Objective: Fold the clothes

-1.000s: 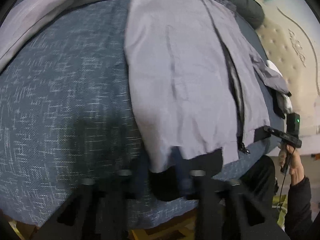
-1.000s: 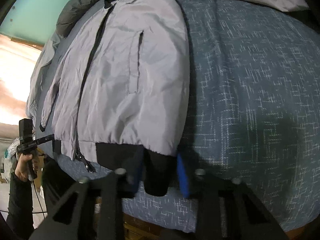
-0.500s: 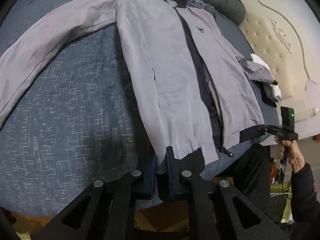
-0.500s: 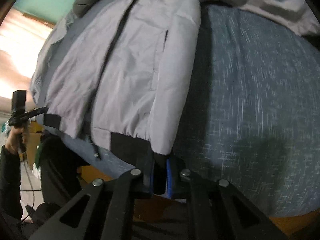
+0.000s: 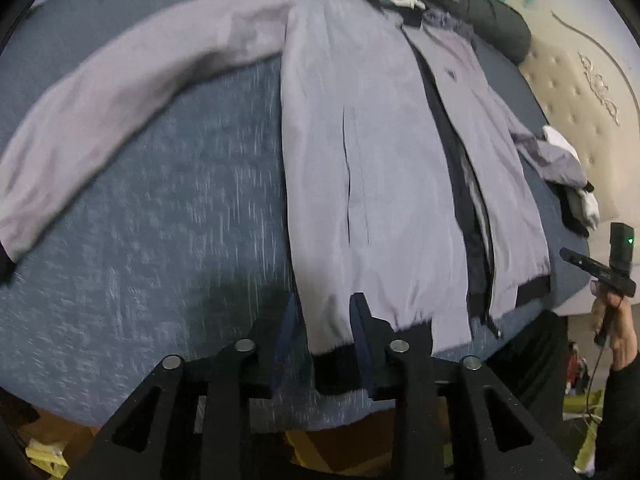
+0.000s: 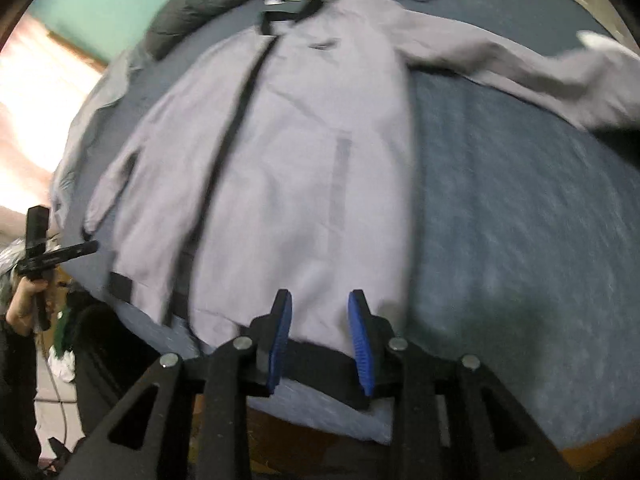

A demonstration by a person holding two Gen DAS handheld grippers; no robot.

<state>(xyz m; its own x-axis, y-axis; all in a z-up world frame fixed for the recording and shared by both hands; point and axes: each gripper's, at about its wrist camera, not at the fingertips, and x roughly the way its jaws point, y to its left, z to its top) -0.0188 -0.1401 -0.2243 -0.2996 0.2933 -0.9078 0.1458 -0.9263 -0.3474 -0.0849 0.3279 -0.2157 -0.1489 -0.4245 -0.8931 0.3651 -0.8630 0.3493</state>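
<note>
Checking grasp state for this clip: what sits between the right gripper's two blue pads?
In the right wrist view, the grey jacket's lower edge and black hem band lie between the right gripper's spread pads.

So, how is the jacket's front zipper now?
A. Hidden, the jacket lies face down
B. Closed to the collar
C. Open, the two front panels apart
C: on the jacket a dark gap runs between the two front panels, and the zipper end hangs loose at the hem.
</note>
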